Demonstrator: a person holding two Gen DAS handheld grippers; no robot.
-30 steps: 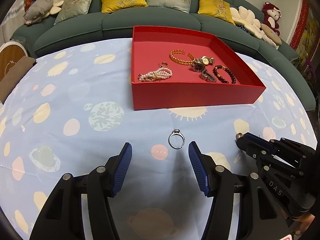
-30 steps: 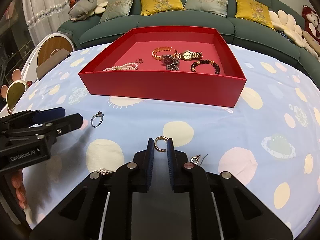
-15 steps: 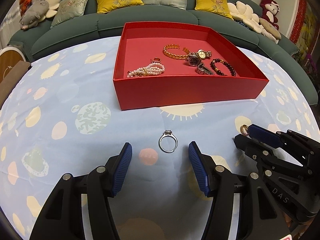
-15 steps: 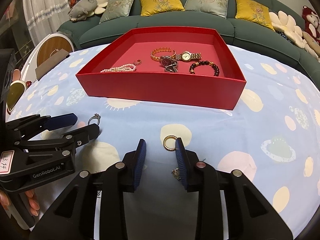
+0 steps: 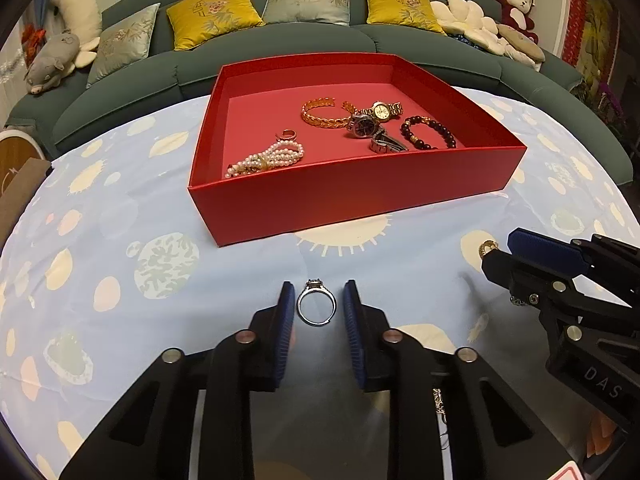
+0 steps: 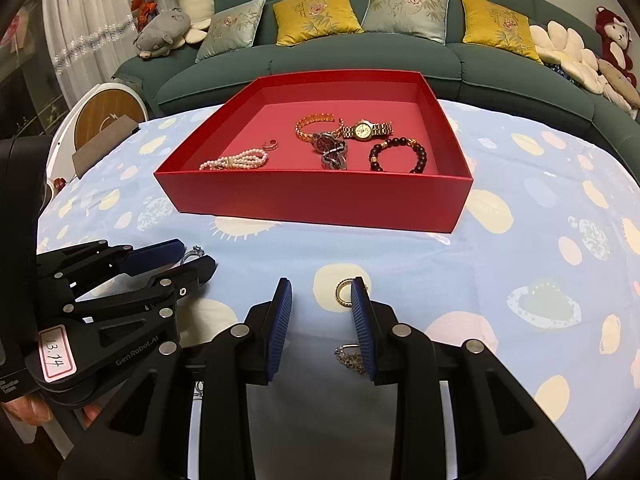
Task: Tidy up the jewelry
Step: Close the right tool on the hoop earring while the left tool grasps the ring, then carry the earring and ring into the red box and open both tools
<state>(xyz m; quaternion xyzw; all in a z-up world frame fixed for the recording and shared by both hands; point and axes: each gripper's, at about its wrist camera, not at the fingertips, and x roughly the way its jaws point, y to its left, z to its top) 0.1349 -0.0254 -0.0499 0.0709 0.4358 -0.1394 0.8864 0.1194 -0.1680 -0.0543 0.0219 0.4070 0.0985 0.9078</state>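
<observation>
Left hand-held gripper [image 5: 317, 306] just narrowed around silver ring [image 5: 316, 307] on the bench [image 5: 120, 264], pads not visibly pressing, right hand-held gripper [image 6: 321, 304] parted, gold ring [image 6: 343, 291] beside its right pad, red tray [image 5: 340, 196] beyond.

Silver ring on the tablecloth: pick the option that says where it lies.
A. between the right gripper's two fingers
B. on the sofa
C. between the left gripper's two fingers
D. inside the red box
C: the silver ring lies flat on the tablecloth between the blue pads of the left gripper, whose jaws have just been closing around it, a slim gap still showing on each side.
</observation>
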